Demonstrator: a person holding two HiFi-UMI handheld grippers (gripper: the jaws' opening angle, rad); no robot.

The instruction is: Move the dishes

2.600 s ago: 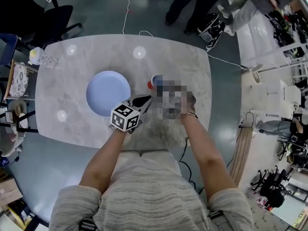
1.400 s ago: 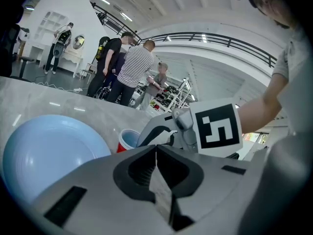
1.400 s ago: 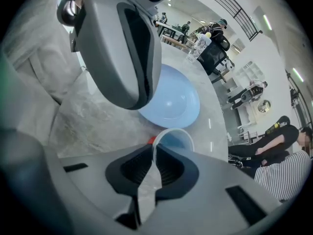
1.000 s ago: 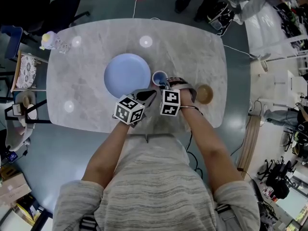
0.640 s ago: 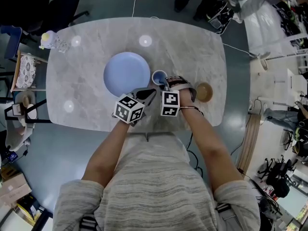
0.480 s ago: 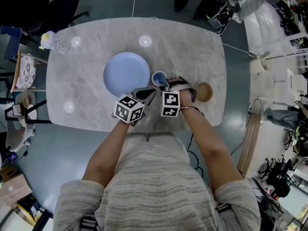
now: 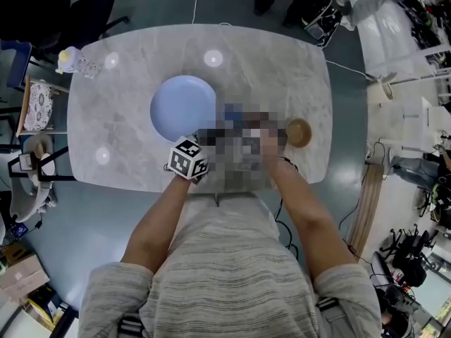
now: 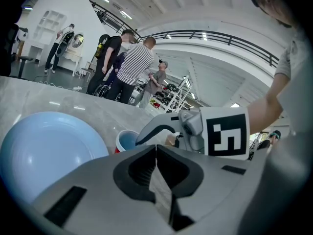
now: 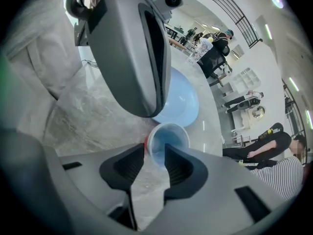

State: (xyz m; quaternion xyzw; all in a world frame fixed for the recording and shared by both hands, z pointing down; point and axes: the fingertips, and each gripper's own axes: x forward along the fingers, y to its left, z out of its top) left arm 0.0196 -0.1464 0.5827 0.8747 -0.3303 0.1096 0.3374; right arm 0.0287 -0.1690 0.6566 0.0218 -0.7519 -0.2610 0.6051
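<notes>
Marble table point(image 7: 282, 69) bears the blue plate point(image 7: 182, 108) and, just right of it, the small blue cup point(image 9: 168, 140) standing upright, apparently set down, since the right gripper point(image 9: 155, 153) has just spread its jaws slack about the near wall, while the left gripper point(image 8: 156, 148) idles closed, empty.

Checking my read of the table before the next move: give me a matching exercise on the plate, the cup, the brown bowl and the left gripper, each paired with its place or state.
Things: 1 plate; 2 cup; 3 brown bowl; 4 left gripper.
Places or states: A jaws together, nothing held; B at the right gripper's tips; C nearest the table's right edge in the head view; D flat, left of the cup.
Pairs: 1-D, 2-B, 3-C, 4-A.
Note: the right gripper's jaws have just been opening; the cup's near wall stands in the gap, not pinched.
</notes>
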